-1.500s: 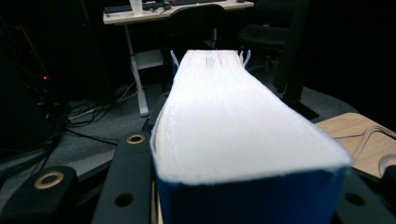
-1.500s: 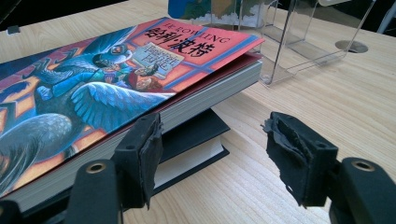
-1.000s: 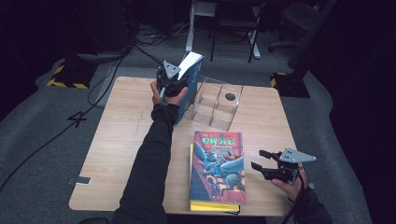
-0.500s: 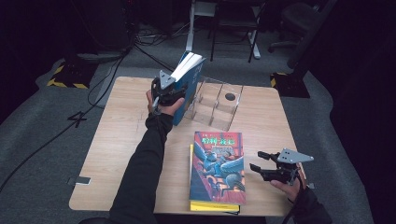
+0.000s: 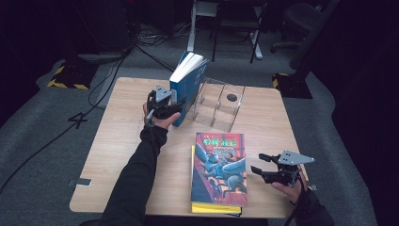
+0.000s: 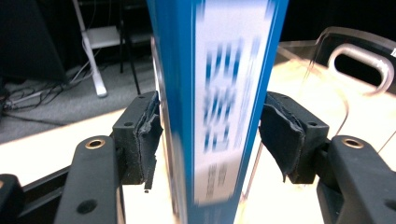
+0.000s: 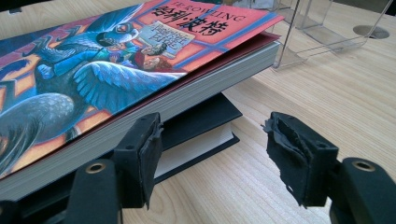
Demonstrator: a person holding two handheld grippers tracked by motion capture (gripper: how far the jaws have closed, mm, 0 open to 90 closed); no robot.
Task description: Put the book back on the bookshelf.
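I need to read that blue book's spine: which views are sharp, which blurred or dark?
Left gripper view: blue book spine smeared by motion blur, lettering unreadable. Right gripper view: sharp, picture book cover title crisp. High view: table lit, surroundings dark, slightly soft.

The room around me is dark; light from above brightens my pale wooden surface (image 5: pixel 122 141). My tall blue book (image 6: pixel 219 102) looks blurry.

Left gripper (image 6: pixel 212 140): upright blue book with a white spine label (image 6: pixel 219 93) stands between the jaws, which have just been opening; pads flank it. Clear acrylic rack (image 6: pixel 345 60) right, wooden tabletop (image 6: pixel 56 135) beneath.
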